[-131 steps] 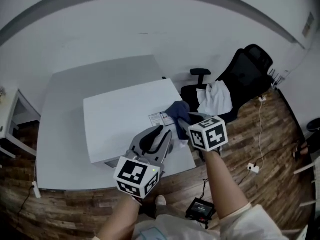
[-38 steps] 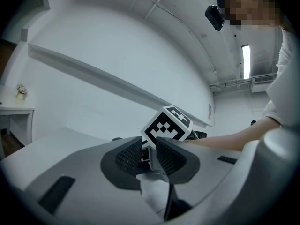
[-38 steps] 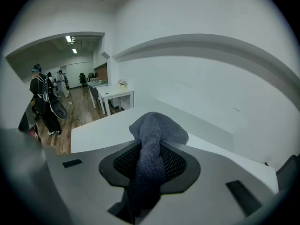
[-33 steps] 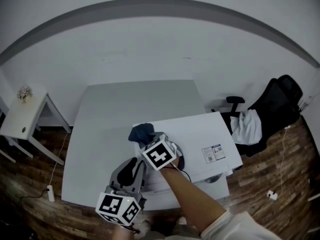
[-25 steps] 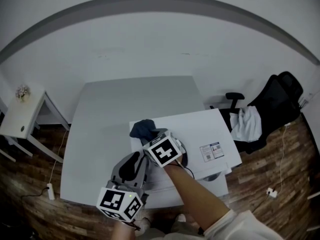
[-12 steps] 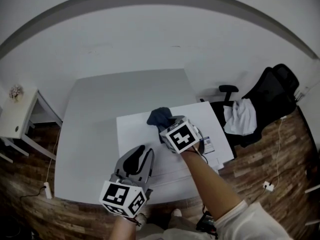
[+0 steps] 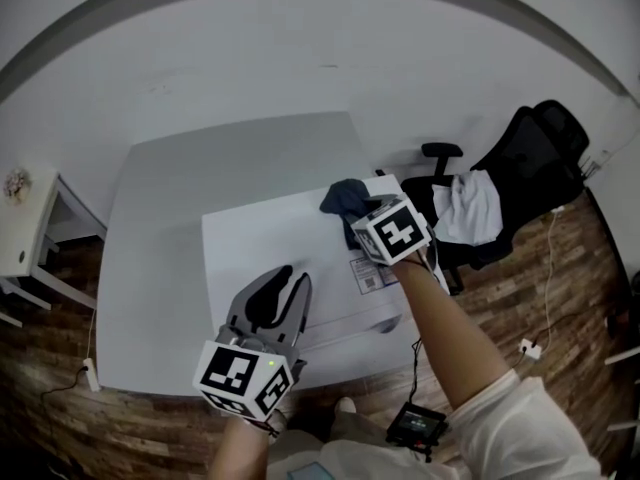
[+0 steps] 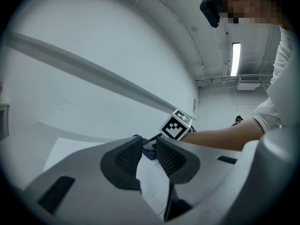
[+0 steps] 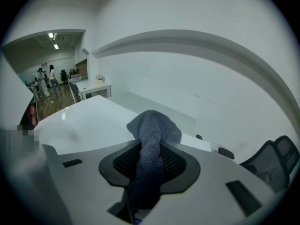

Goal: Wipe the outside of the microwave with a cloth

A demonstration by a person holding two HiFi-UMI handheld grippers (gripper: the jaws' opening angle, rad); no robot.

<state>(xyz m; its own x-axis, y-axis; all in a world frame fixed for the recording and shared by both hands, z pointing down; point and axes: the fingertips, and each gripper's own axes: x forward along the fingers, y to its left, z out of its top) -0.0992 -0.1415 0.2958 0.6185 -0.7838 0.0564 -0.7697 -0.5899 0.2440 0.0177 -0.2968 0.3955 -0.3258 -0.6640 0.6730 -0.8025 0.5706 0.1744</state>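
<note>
Grey table [image 7: 160, 218] stands on wood-plank floor [image 7: 570, 288]. The only item directly on it is the white microwave [image 7: 260, 248], at the 4 o'clock part of the top by the near edge. On the floor around the table: office chair [image 7: 530, 158] at 2 o'clock, small white side table [image 7: 25, 228] at 9, power strip [image 7: 87, 370] at 7, black box [image 7: 415, 425] at 5.

1 microwave [image 7: 250, 243], 1 cloth [image 7: 343, 196], 2 grippers [image 7: 291, 274] [image 7: 356, 211], 2 tables [image 7: 165, 208] [image 7: 28, 230], 1 chair [image 7: 532, 153], 1 garment [image 7: 467, 204]

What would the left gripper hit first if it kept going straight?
Probably the cloth in the right gripper: it shows between the left gripper's open jaws, though depth is unclear.
</note>
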